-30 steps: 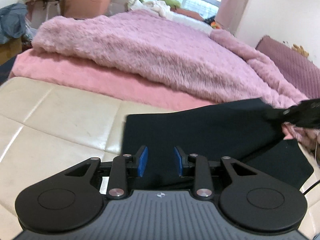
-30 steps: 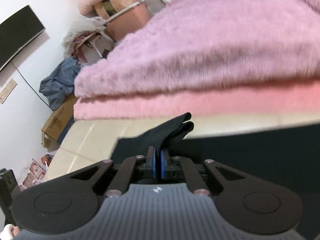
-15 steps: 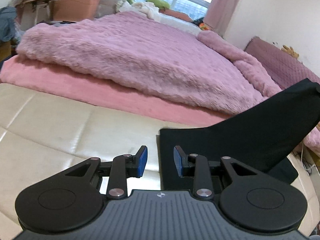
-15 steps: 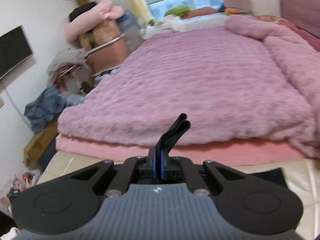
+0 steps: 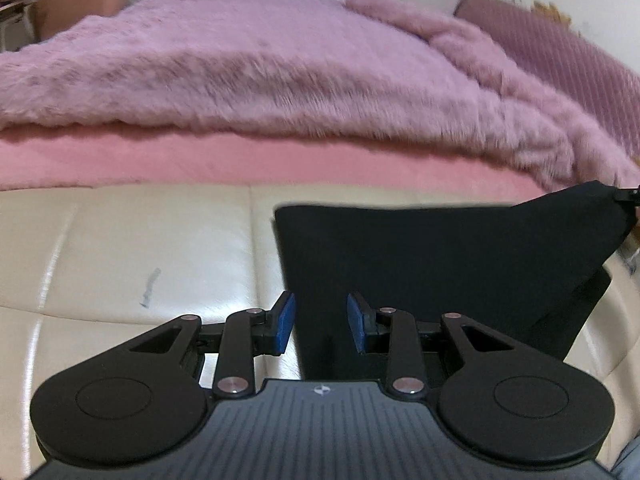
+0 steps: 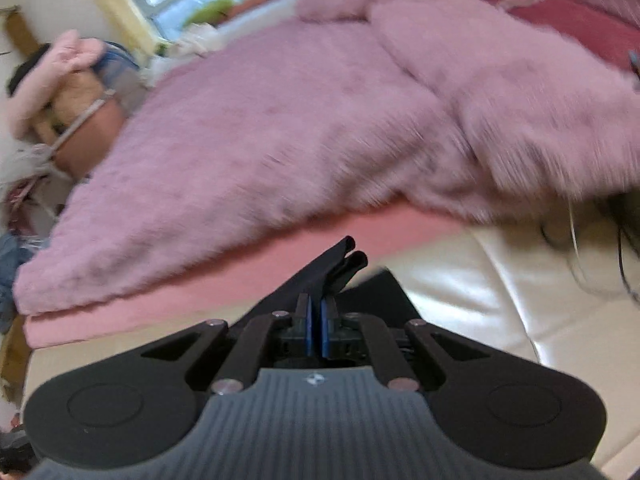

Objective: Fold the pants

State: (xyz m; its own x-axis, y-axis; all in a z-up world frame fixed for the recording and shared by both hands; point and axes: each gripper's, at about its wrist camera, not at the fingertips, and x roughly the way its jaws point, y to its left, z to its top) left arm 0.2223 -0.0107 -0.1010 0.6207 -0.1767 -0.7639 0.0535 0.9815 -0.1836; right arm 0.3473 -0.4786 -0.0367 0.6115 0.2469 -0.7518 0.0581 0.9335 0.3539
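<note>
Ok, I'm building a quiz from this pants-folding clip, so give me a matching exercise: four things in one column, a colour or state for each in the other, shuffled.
Things:
1. left hand-held gripper
2. right hand-held gripper
3. fluffy blanket
4. sofa cushion

Colour or state:
A. cream, glossy
B. shut on the black pants
C. open, holding nothing
D. mauve-pink, furry

Pairs: 1-C, 2-B, 3-D, 4-A

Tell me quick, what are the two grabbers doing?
Left gripper: open, holding nothing, over the black pants.
Right gripper: shut on a pinched fold of the pants.
</note>
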